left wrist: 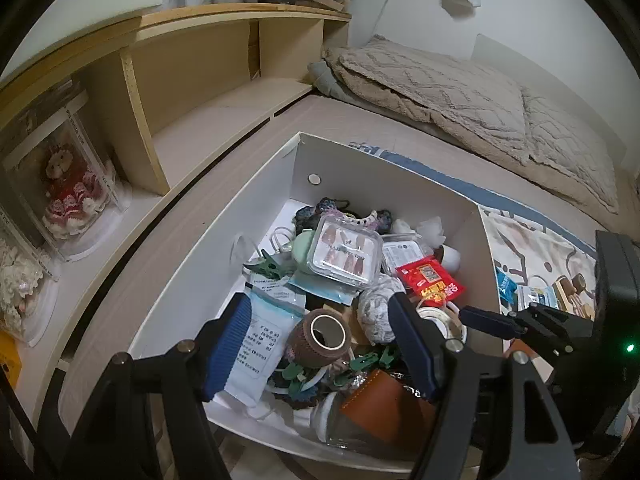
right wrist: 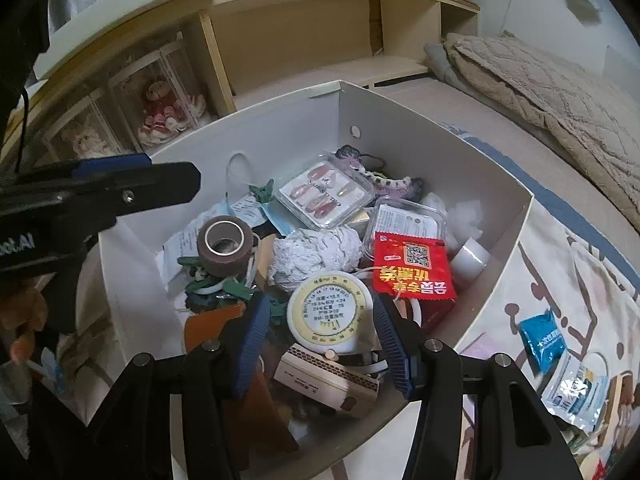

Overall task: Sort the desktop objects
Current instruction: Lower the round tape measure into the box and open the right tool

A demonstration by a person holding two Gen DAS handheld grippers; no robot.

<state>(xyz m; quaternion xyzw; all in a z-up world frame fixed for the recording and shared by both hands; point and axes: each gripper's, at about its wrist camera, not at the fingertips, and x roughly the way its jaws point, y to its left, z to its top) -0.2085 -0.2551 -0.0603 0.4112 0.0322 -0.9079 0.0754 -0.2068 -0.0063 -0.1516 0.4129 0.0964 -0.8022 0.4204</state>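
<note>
Hovering over a white open box (right wrist: 440,136) of mixed clutter, both grippers point steeply down into it with nothing between their blue pads. Nearest item, right wrist view: round cream-and-yellow measuring-tape disc (right wrist: 330,309), lying flat, face up, printed with small text; it sits directly between and just ahead of the right gripper (right wrist: 320,332), whose jaws stand parted on either side of it without touching. A round body with no long axis, so any approach angle should serve; by my reading this is the likely next pick and the right hand is the nearer one. Just below it: pale wooden box (right wrist: 326,382), long axis running across the view. Left gripper (left wrist: 320,340), jaws likewise spread and empty, straddles a brown tape roll (left wrist: 320,338) lying on its side, bore towards the camera, over a white printed pouch (left wrist: 260,340). Mid-box: crumpled white wad (right wrist: 316,256); red sachet (right wrist: 412,264) with a QR code; green clips (right wrist: 236,288). Farther: clear case of false nails (right wrist: 326,194), crocheted piece (right wrist: 384,182). Outside, on patterned cloth to the right: blue packet (right wrist: 542,338). Beyond: wooden shelving (right wrist: 304,20), boxed doll (right wrist: 162,110), beige blanket (right wrist: 560,92).
</note>
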